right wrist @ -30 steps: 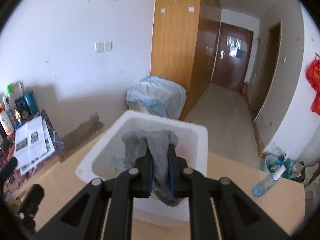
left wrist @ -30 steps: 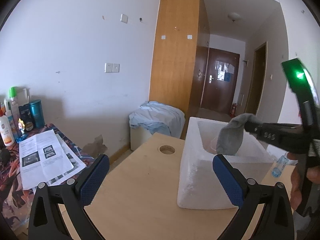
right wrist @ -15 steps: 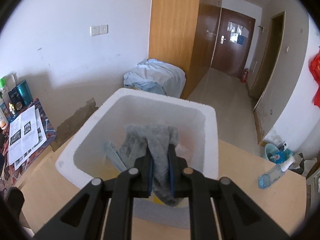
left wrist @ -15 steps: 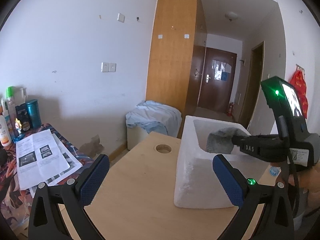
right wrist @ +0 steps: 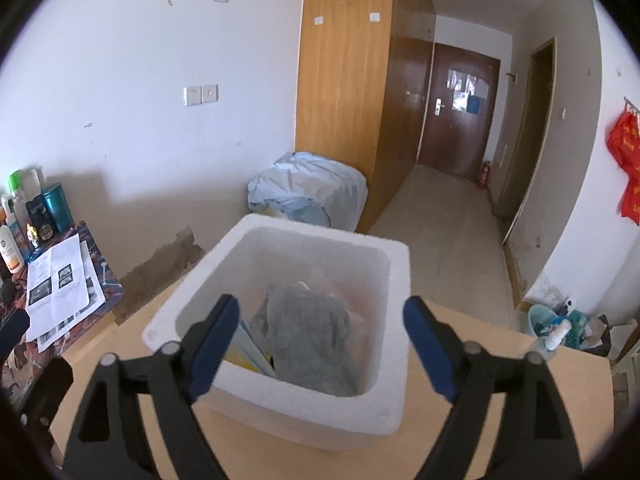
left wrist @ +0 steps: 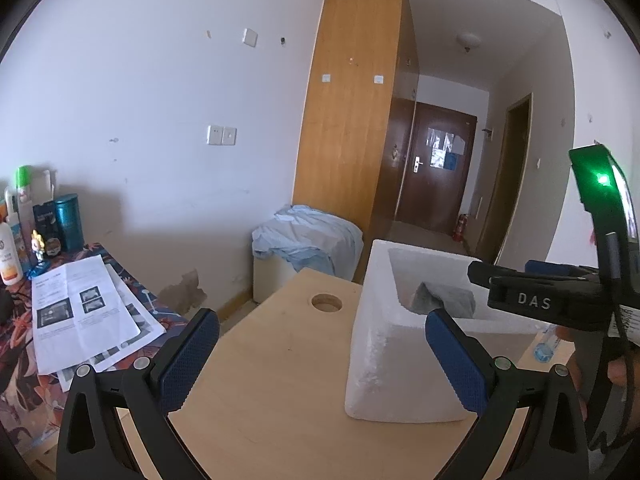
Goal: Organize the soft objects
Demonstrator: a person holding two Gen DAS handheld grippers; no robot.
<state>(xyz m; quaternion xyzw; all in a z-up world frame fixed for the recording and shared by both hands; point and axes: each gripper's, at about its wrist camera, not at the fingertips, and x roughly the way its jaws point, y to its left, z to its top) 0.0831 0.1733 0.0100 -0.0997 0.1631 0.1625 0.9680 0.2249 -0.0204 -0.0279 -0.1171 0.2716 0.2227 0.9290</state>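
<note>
Wood table [left wrist: 256, 384]: grey cloth [right wrist: 310, 334] half hidden in foam box [right wrist: 394, 360]; left gripper [left wrist: 320, 354], right gripper [right wrist: 320, 338] both wide, empty.

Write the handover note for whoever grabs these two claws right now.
Left claw: open, empty, over the wooden table, beside the white foam box.
Right claw: open, empty, above the box.
Grey cloth: lying inside the box on other items, free of both claws.
Done: grey cloth is binned.
Left: no other loose soft item shows on the table; look around before withdrawing.
</note>
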